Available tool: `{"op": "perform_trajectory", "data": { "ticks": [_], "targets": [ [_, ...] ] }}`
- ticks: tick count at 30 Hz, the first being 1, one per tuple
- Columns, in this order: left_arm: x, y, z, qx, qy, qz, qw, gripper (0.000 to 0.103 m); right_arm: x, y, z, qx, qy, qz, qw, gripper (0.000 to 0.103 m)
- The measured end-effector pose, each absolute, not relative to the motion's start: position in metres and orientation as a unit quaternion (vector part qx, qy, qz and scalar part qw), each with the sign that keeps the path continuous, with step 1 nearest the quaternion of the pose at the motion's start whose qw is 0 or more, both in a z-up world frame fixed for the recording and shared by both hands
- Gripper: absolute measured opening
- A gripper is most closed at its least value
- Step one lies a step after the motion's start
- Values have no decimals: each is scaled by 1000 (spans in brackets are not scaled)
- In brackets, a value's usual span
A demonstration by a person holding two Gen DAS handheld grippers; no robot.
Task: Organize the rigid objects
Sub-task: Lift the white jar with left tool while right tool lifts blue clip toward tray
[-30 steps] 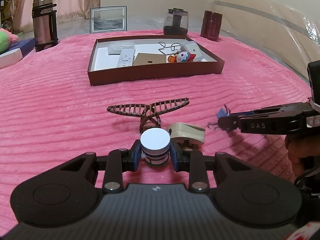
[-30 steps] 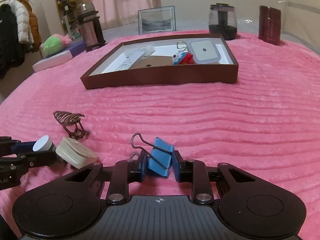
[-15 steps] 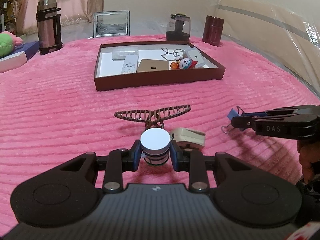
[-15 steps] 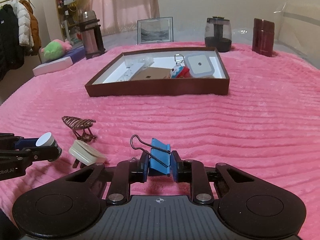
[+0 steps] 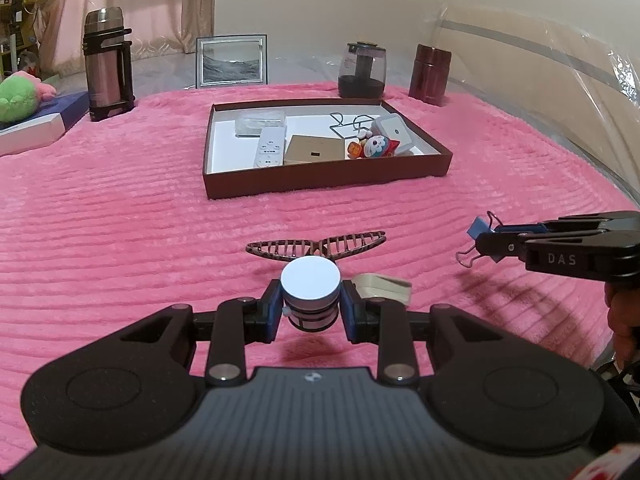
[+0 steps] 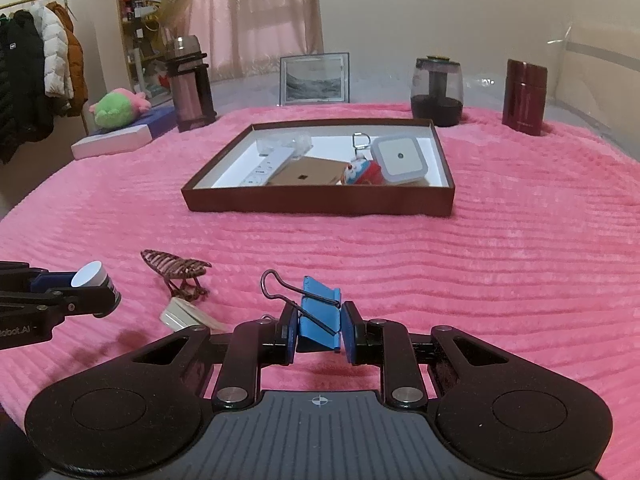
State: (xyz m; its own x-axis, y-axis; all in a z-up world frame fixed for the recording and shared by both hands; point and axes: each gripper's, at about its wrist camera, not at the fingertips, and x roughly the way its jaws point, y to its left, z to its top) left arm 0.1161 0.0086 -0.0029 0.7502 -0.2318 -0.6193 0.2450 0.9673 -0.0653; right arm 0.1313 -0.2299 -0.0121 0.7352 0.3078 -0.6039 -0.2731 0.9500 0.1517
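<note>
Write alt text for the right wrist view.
The right gripper clamps a blue metal binder clip above a pink ribbed blanket. Beyond sits a brown shallow cardboard tray of small items.

Under my claws spreads a pink ribbed plush blanket [image 5: 120, 240]. Directly on it, close in front of me, lie a brown hair claw clip [image 5: 316, 245] and a cream plastic piece [image 6: 182, 314], the two just beside each other. Farther off sits a shallow brown tray [image 6: 320, 202] with a white floor. Along the blanket's far edge stand a steel thermos [image 5: 107, 64], a dark glass jar [image 5: 362, 70] and a maroon canister [image 5: 431, 74], well apart from each other.
</note>
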Motion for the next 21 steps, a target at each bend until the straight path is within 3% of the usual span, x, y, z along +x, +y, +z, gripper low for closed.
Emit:
{"op": "perform_trajectory", "data": {
  "ticks": [21],
  "targets": [
    [136,18,26,19,311,-145,939,25,148,-228,13,25,325,174,929,19]
  ]
}}
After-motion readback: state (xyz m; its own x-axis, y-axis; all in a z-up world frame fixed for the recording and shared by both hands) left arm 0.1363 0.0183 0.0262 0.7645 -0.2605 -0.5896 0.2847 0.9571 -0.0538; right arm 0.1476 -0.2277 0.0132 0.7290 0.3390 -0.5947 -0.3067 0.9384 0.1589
